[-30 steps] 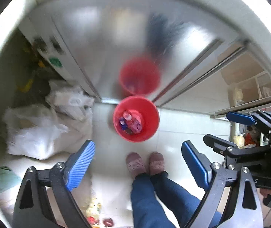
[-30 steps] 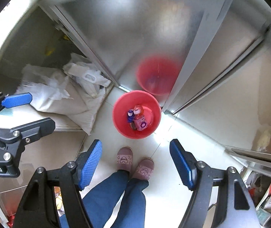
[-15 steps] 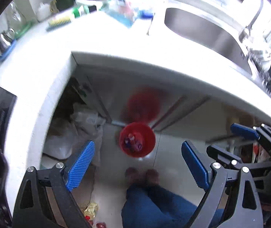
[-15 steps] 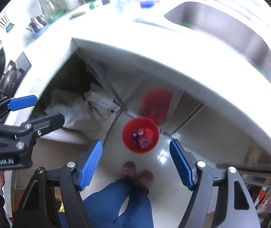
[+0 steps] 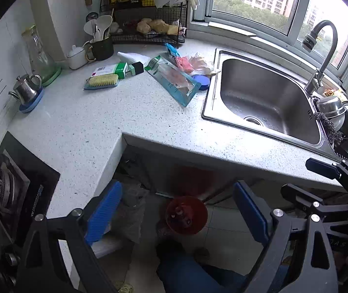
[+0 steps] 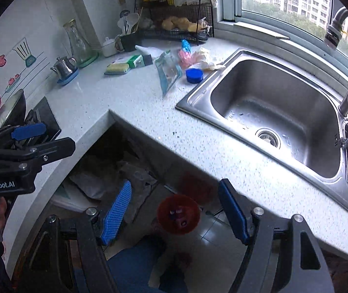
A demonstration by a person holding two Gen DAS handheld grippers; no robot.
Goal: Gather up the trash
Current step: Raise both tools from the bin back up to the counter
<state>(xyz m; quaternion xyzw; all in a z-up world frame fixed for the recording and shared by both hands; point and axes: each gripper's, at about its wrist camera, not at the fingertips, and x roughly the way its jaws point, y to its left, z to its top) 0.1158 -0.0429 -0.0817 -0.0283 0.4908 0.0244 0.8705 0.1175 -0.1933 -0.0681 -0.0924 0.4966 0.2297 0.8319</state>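
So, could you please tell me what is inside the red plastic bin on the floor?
The red plastic bin holds a few small pieces with pale tops, too small to identify; whatever lies beneath them is hidden.

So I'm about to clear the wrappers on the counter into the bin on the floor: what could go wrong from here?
1. The flat teal packet lies flush on the counter, so the open left gripper may slide off it.
2. The blue lid sits beside the sink and could get knocked in.
3. The red bin is partly under the counter's edge, so dropped trash may miss.
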